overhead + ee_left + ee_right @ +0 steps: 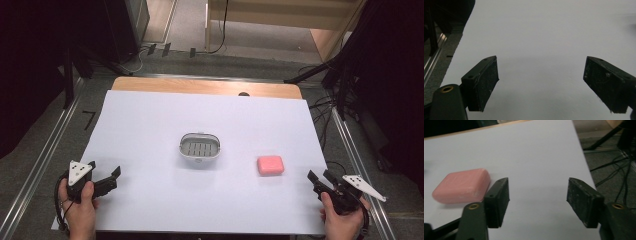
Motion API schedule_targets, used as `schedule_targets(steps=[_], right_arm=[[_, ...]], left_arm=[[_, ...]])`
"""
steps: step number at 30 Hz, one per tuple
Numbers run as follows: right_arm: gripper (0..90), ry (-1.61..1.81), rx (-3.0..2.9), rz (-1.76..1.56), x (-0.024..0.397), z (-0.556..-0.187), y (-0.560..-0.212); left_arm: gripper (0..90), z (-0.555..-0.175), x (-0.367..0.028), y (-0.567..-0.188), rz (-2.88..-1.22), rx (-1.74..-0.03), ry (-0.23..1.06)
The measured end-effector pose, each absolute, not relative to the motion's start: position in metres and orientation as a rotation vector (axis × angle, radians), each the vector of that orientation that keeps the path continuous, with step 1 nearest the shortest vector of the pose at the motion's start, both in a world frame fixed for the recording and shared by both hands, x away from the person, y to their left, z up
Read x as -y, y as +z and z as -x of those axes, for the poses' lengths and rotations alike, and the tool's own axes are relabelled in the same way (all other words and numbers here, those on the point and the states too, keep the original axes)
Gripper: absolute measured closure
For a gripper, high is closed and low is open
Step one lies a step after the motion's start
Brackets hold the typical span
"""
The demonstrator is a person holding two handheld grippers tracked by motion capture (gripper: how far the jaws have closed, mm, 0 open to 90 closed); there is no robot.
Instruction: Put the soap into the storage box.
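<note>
high view: table (150, 200) under a white sheet, bearing two items. item one, pink soap bar (270, 165), flat on the sheet at the right of centre, untouched. item two, white soap dish (200, 148) with a slotted grey insert, at mid-table, empty, well apart from the bar and to its left. left hand-held gripper (106, 176), held in the person's left hand at the near left corner, jaws spread wide, nothing between them, well apart from both items. right hand-held gripper (320, 179), held in the right hand at the near right corner, near the bar but apart from it, jaws pointing up-table and leftward toward it. left gripper view: left hand-held gripper (541, 80) with jaws far apart over bare white sheet, holding nothing. right gripper view: right hand-held gripper (537, 200) with jaws parted, holding nothing, bare sheet between the pads; pink soap bar (461, 185) lies just outside the jaw on the left of this view, not within the gap. step in hand, as judged: the approach to the soap bar by the right hand-held gripper, grasp not yet made; the likely aim is to set the bar in the dish. next move calls for: swinging the right hand-held gripper toward the bar until the bar sits squarely between the pads, lowering close to the sheet, then closing across the bar's narrower width. the bar looks smooth with rounded edges, so a centred, firm grip seems needed lest it slide out. the dish stands free and may shift if bumped at placing; the left hand-held gripper is free to steady it.
</note>
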State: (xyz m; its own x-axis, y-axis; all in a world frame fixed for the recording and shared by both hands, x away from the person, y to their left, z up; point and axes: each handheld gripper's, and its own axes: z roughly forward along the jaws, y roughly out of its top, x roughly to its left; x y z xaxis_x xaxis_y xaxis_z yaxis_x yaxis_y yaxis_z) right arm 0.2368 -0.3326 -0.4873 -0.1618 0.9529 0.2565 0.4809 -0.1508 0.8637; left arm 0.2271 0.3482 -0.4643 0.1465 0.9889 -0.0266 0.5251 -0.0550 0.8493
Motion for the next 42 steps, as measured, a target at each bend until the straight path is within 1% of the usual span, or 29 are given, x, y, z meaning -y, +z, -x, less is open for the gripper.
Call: schedule_targets(steps=[5, 6, 7, 8, 10, 13, 14, 20, 21, 24, 33, 42], right_arm=[[39.0, 1.266, -1.828, -1.509, 0.330, -0.246, -0.484], [42.8, 1.235, -1.872, -1.476, 0.329, -0.248, -0.479], [42.8, 1.235, -1.872, -1.476, 0.329, -0.248, -0.479], [41.8, 1.232, -1.887, -1.469, 0.328, -0.249, -0.476], [33.7, 1.250, -1.979, -1.446, 0.326, -0.251, -0.470], [33.0, 1.278, -2.056, -1.378, 0.324, -0.253, -0.468], [28.0, 1.280, -2.121, -1.337, 0.321, -0.255, -0.467], [28.4, 1.207, -2.294, -1.210, 0.311, -0.267, -0.462], [32.0, 1.215, -2.349, -1.161, 0.310, -0.271, -0.462], [33.4, 1.180, -2.419, -1.068, 0.304, -0.280, -0.459], [31.6, 1.064, -2.577, -0.815, 0.291, -0.296, -0.449], [30.9, 0.988, -2.685, -0.669, 0.276, -0.310, -0.436]], left_arm=[[13.6, -0.229, -0.348, -0.465, -1.702, -1.479, 0.779], [13.6, -0.229, -0.348, -0.465, -1.702, -1.480, 0.776], [13.6, -0.230, -0.348, -0.465, -1.703, -1.481, 0.775], [13.7, -0.230, -0.348, -0.465, -1.705, -1.480, 0.772], [13.7, -0.230, -0.347, -0.465, -1.708, -1.478, 0.772], [13.7, -0.230, -0.347, -0.465, -1.711, -1.475, 0.771], [13.8, -0.229, -0.347, -0.465, -1.713, -1.471, 0.772], [13.9, -0.230, -0.347, -0.465, -1.718, -1.467, 0.771], [13.9, -0.230, -0.347, -0.465, -1.719, -1.468, 0.770], [14.0, -0.230, -0.347, -0.465, -1.723, -1.465, 0.770], [14.0, -0.230, -0.346, -0.465, -1.736, -1.457, 0.765], [14.1, -0.230, -0.345, -0.465, -1.751, -1.446, 0.770]])
